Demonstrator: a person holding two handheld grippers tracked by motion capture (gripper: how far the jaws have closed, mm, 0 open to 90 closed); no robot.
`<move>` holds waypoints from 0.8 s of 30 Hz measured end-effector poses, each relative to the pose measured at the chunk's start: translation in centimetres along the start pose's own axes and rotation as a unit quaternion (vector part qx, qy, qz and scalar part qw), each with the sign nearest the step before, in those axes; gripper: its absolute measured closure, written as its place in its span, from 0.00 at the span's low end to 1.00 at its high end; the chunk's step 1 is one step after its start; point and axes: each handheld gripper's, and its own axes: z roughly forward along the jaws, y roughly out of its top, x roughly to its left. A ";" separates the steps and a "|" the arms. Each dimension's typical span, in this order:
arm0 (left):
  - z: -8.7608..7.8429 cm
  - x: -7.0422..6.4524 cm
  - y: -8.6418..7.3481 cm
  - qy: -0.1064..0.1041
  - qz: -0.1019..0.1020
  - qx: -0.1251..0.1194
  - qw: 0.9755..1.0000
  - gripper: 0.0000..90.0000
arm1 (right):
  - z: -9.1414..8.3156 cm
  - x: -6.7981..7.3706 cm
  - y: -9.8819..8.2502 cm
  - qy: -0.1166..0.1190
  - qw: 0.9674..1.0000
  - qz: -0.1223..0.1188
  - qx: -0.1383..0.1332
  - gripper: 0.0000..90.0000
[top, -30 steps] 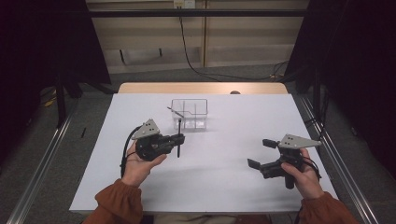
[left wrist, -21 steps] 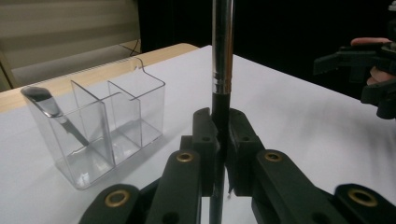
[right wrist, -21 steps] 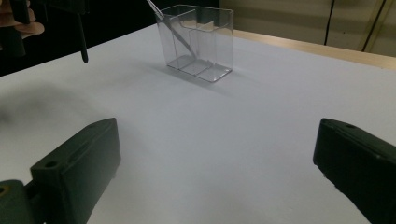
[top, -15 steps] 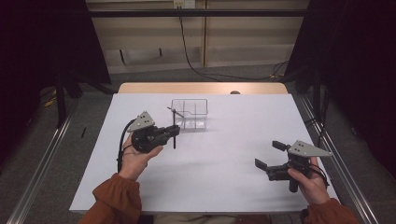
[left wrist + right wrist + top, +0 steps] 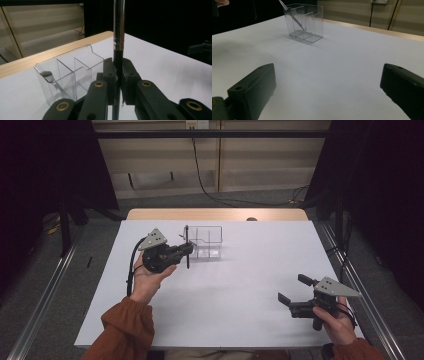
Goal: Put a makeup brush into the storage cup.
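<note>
While the right gripper (image 5: 295,296) waits at the near edge of the table (image 5: 240,320), well apart from the clear organizer (image 5: 204,242) and with its jaws spread wide on nothing, the work belongs to the left gripper (image 5: 187,249), which is far the nearer of the two and sits just beside the organizer's left end. Its jaws are clamped on a slim dark pen (image 5: 118,60) with a silver upper barrel, and the pen's long axis stands upright, crossing the jaws at a right angle with its lower end hanging below them. Seen from the left gripper view, the organizer (image 5: 67,72) lies just beyond and to the left of the pen, its open-topped compartments side by side; the far-left one already holds a thin slanted tool (image 5: 51,78). Dropping the pen in likely means carrying it sideways over a free compartment, keeping it vertical.
</note>
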 end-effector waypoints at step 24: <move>1.9 2.5 2.9 0.048 0.003 -0.023 0.999 0.93 | 0.2 0.2 -0.1 0.005 1.000 0.000 -0.006 0.00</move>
